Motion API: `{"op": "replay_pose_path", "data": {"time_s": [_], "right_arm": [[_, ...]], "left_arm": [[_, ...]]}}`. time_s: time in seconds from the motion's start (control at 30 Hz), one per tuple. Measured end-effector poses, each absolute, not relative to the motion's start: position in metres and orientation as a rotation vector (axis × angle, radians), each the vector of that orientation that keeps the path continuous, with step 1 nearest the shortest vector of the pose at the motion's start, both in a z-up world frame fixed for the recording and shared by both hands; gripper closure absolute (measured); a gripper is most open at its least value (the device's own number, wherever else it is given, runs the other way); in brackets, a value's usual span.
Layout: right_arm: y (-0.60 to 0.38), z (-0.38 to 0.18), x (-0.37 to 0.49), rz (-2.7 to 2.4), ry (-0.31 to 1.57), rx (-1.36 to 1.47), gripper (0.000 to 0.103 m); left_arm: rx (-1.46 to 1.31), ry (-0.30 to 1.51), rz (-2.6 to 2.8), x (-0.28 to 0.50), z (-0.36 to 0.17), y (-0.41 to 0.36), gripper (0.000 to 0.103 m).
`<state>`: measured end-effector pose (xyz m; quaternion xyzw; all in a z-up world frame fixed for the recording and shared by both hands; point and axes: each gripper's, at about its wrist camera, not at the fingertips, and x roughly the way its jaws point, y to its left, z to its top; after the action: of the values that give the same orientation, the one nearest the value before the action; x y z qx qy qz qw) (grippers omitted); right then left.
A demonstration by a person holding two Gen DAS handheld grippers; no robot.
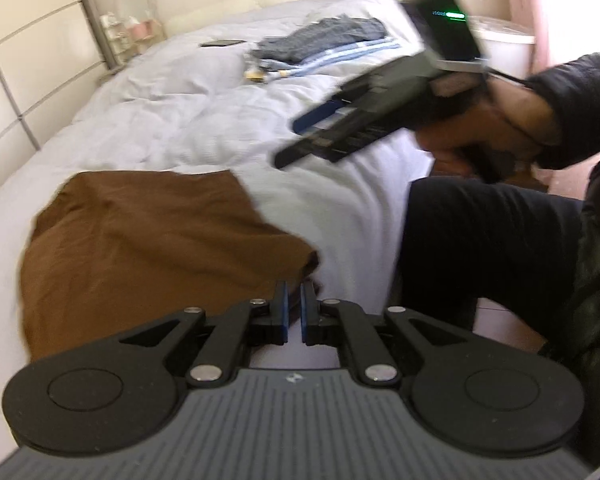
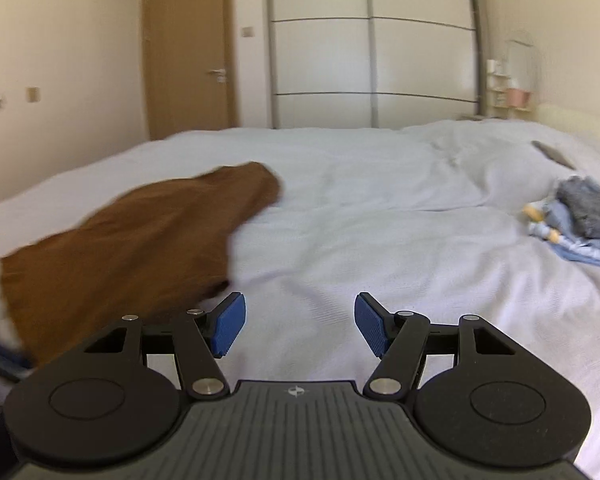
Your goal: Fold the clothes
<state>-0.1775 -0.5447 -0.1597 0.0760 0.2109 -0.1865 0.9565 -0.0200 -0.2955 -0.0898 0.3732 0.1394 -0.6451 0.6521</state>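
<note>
Cloth (image 1: 148,248), brown and bunched, lies on the bed (image 1: 204,120) just ahead and left of the left claw (image 1: 294,312), whose pads sit nearly pressed together, seemingly empty. The right claw (image 2: 296,326), spread wide, hovers right of it, probably ready to grab an edge.

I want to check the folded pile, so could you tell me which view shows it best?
The left wrist view: the folded pile lies whole on the bed. The right wrist view cuts it off at the frame's right edge.
</note>
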Motion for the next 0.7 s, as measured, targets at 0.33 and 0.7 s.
{"op": "replay_pose_path", "data": {"time_s": [0.33, 0.7], "right_arm": [[-0.456, -0.151, -0.177, -0.101, 0.483, -0.073, 0.04], [-0.423, -0.162, -0.163, -0.056, 0.558, -0.338, 0.054]], "left_arm": [[0.855, 0.358, -1.178, 0.049, -0.084, -0.244, 0.077], [0.305, 0.8, -1.15, 0.16, -0.079, -0.222, 0.077]]}}
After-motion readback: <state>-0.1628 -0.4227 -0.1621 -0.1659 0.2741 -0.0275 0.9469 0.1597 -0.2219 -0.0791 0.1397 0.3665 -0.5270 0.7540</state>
